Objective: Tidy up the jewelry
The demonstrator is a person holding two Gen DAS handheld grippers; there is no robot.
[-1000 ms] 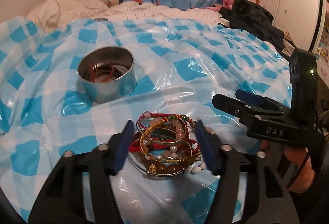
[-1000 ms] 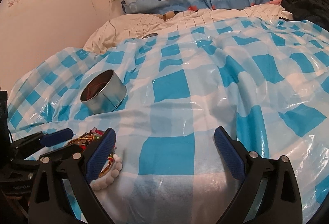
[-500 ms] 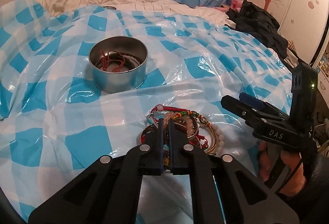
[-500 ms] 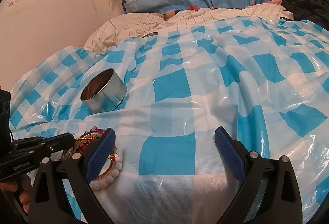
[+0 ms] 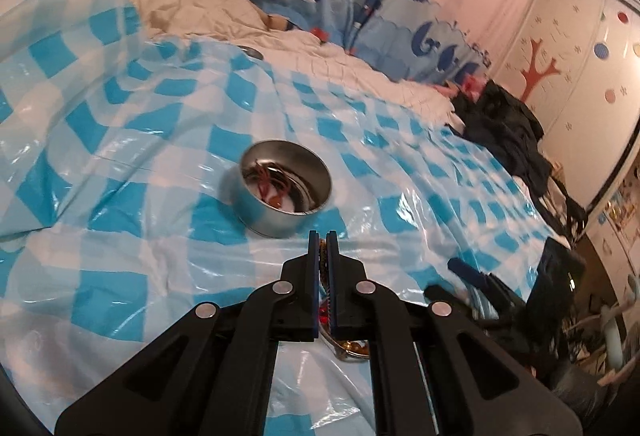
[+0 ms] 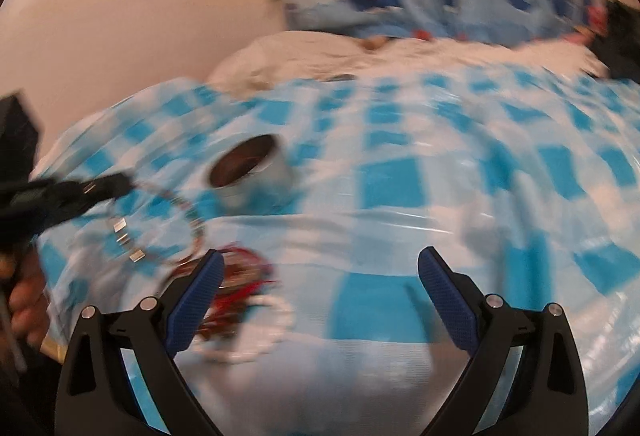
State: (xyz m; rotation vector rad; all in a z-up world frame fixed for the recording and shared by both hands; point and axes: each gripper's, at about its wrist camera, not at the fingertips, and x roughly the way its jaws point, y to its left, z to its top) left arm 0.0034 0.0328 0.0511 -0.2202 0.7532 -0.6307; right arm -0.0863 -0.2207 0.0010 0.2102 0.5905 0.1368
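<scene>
A bed covered in a blue checked sheet is seen. The tin lies at twelve o'clock from the left tool, which is nearer and shut on a bracelet. The hoop hangs flat-on below it. The right tool is wide and empty.

Left tool: black plastic linkage arms, four round silver screws, blue pads on the fingertips. Right tool: same black arms, textured blue pads at 9 and 3 o'clock, silver screws.
</scene>
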